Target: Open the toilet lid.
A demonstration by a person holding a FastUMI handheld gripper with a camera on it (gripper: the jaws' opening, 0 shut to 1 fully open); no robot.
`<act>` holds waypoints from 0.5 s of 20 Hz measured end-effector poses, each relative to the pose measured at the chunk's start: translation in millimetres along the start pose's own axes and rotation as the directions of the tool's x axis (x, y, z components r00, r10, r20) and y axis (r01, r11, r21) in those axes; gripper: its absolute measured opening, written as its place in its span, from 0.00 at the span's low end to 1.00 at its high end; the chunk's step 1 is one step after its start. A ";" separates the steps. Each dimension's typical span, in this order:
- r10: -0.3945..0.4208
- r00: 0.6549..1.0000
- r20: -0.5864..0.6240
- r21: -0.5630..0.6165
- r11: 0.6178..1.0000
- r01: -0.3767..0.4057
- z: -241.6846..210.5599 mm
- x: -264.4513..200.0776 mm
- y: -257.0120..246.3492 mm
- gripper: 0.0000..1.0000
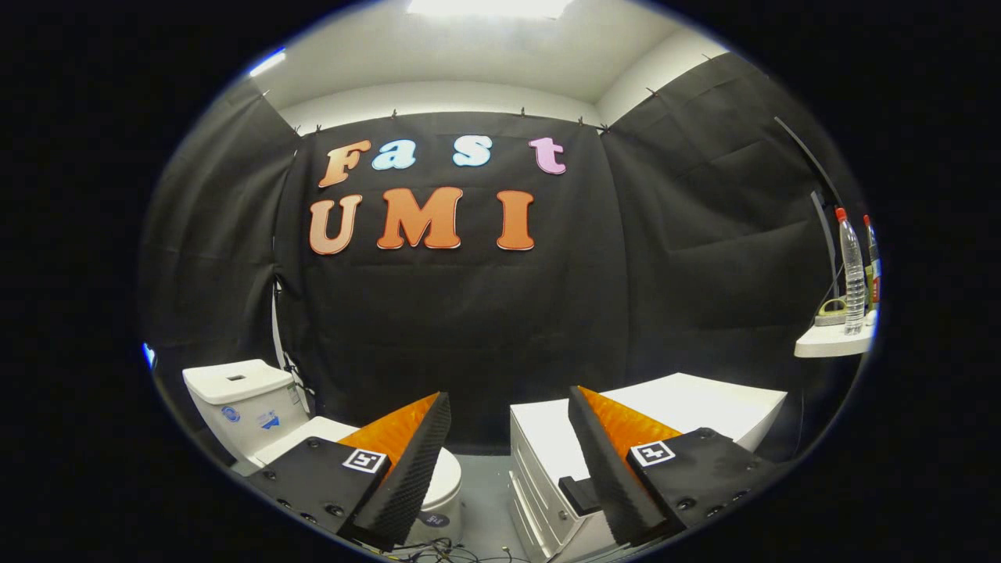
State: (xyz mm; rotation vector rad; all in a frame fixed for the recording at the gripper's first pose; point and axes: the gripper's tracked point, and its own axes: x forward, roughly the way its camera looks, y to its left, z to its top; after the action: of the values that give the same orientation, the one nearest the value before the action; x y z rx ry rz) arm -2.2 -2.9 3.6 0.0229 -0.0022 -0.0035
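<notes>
A white toilet stands low to the left, its tank (238,395) against the black cloth wall. Its lid (447,477) lies flat and closed; the left finger (407,461) covers much of it, and only the front rim and a strip beside the tank show. My gripper (508,461) hovers well above and short of the toilet, fingers spread wide apart with nothing between them. The lid's front edge peeks out just right of the left finger.
A white drawer cabinet (704,407) stands to the right of the toilet, partly behind the right finger (606,461). A white shelf (833,342) at the far right carries clear bottles (852,274). Cables (438,551) lie on the grey floor between toilet and cabinet.
</notes>
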 end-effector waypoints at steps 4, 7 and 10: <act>0.002 1.000 -0.003 0.001 1.000 -0.002 -1.1 -0.5 0.6 0.98; 0.033 0.999 0.004 0.035 0.999 -0.033 3.4 -3.1 10.3 0.98; 0.070 0.997 0.018 0.051 0.996 -0.071 8.1 -5.5 21.3 0.98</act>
State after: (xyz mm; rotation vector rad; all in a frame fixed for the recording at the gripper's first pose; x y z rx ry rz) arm -7.6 18.2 12.2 0.0747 -0.0194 0.0669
